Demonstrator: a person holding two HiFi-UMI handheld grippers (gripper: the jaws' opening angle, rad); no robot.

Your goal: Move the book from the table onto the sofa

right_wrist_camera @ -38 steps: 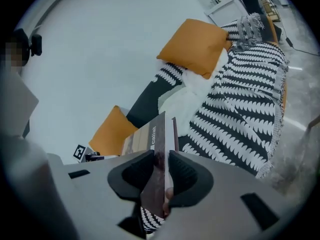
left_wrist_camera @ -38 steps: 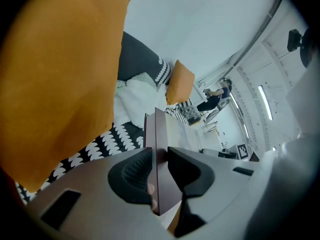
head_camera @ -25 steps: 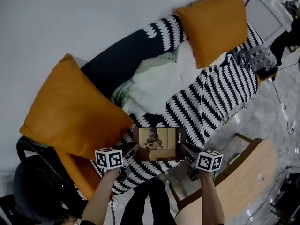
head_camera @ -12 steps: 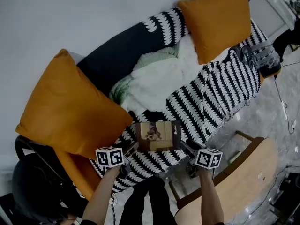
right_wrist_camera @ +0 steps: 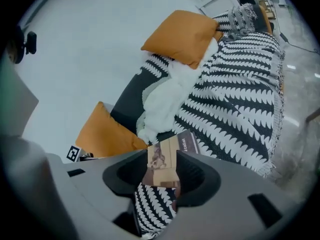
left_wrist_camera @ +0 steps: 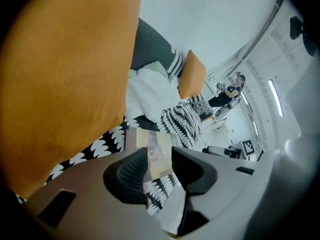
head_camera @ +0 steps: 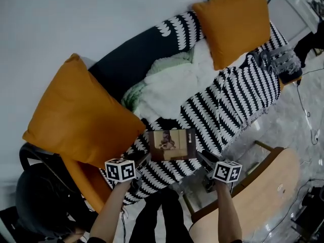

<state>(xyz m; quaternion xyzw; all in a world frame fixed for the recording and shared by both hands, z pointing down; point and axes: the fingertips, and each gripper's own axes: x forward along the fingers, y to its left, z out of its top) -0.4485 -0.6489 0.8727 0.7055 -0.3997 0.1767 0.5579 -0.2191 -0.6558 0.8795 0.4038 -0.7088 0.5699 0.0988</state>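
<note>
The book (head_camera: 172, 145), brown cover with a picture, lies flat on the sofa's black-and-white patterned throw (head_camera: 238, 100) near the seat's front edge. My left gripper (head_camera: 142, 161) sits just off the book's near left corner and my right gripper (head_camera: 202, 159) off its near right corner. In the left gripper view the book (left_wrist_camera: 156, 145) shows beyond the left gripper (left_wrist_camera: 160, 159), whose jaws stand apart and have just eased inward a little, with no pad pressing on it. The right gripper (right_wrist_camera: 163, 160) is likewise open, its jaws just eased inward, the book (right_wrist_camera: 169, 151) lying ahead of it.
A large orange cushion (head_camera: 78, 118) leans close on the left and a second one (head_camera: 235, 24) at the sofa's far end. A white and pale green blanket (head_camera: 172, 82) is heaped mid-seat. A wooden table (head_camera: 263, 196) stands lower right, a dark chair (head_camera: 35, 196) lower left.
A second ago both grippers held the book by its sides above the seat's front edge. Now it rests on the throw, and both grippers have let go and stand open.
</note>
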